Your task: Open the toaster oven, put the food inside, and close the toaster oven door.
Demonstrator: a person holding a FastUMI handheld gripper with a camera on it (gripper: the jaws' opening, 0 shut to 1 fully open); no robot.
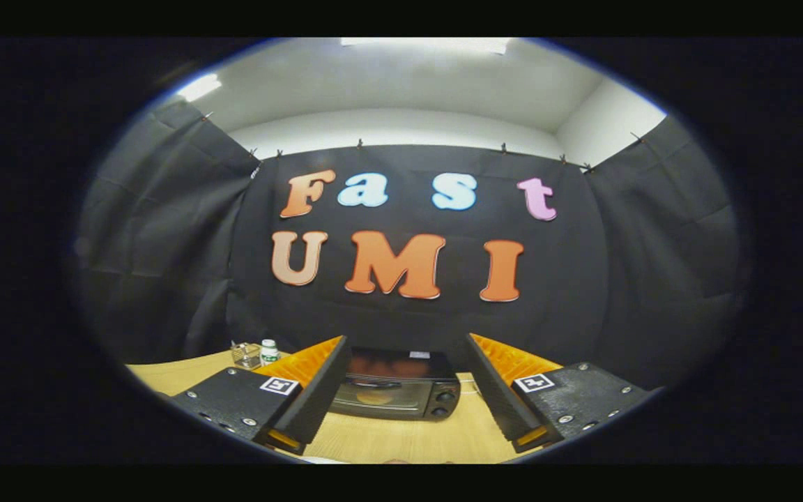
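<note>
Gripper view: gripper (401, 390) jaws spread wide, holding nothing. Toaster oven (396, 383), door closed, sits lower centre on the wooden table (401, 436), framed between and beyond the fingers. Small white bottle (269, 351) lower left.

White bottle (269, 351) on wooden table (408, 436)

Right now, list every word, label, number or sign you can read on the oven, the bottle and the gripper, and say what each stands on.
No readable words.
Toaster oven, ahead of the open gripper: a small pale sticker on top, too blurred to read; knob markings too small.
White bottle with green cap: label too small.
Fingers: each base carries a square black-and-white marker, a pattern, not text.
</note>
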